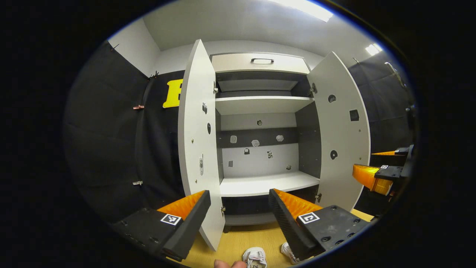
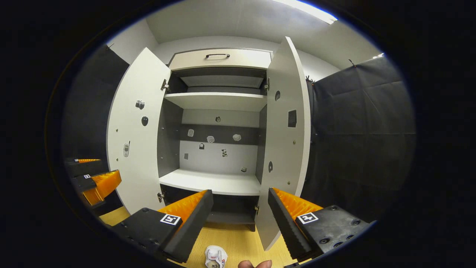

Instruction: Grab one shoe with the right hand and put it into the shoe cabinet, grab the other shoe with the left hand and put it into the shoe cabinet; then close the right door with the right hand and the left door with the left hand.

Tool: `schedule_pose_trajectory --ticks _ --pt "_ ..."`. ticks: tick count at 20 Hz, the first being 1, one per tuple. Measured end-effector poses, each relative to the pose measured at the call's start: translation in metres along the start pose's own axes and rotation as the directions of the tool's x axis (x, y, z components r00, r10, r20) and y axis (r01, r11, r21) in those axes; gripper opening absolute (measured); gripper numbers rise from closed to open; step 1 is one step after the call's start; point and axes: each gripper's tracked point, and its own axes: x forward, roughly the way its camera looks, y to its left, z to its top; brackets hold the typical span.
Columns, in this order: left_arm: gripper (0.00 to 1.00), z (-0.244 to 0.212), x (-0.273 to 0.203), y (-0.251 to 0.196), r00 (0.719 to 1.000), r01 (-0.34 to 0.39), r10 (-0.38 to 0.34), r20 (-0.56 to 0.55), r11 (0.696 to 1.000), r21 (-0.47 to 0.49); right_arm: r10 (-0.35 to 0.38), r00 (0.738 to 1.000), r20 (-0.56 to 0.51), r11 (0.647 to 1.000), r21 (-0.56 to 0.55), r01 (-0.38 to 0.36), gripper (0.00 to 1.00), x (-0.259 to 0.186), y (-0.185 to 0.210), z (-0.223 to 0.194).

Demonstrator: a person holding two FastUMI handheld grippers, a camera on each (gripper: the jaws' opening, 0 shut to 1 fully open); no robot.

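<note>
- Shoes: two white ones on the wooden floor (image 1: 238,238) at bottom centre of the left gripper view, one shoe (image 1: 255,257) beside the other shoe (image 1: 288,251).
- Shoe cabinet (image 1: 260,123) at centre frame, left door (image 1: 197,149) and right door (image 1: 342,149) both swung open, white shelves bare.
- Left gripper (image 1: 240,208) and right gripper (image 2: 240,208): fingers apart, holding nothing.

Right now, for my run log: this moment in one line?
stage: start | left tongs: open | right tongs: open | shoes: on floor | cabinet: both doors open, shelves bare
</note>
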Motion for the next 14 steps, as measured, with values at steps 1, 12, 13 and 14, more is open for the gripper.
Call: schedule_pose_trajectory --ticks 1,12,13,14 --pt "0.98 0.000 0.000 0.001 1.000 -0.001 0.001 0.001 1.000 0.002 0.002 1.000 0.002 1.000 0.002 -0.002 0.98 0.000 0.000 0.001" --pt "0.98 -0.003 -0.002 0.008 1.000 -0.013 0.013 0.004 1.000 0.014 0.044 0.998 -0.052 0.999 0.013 -0.043 0.97 -0.001 0.021 -0.023" --pt "0.98 -0.003 -0.002 0.008 1.000 -0.015 0.015 0.005 1.000 0.012 0.056 0.996 -0.072 0.998 0.017 -0.054 0.97 -0.002 0.026 -0.032" --pt "0.98 -0.006 -0.003 0.009 1.000 -0.018 0.018 0.004 1.000 0.008 0.067 0.993 -0.093 0.998 0.020 -0.066 0.98 -0.005 0.031 -0.042"
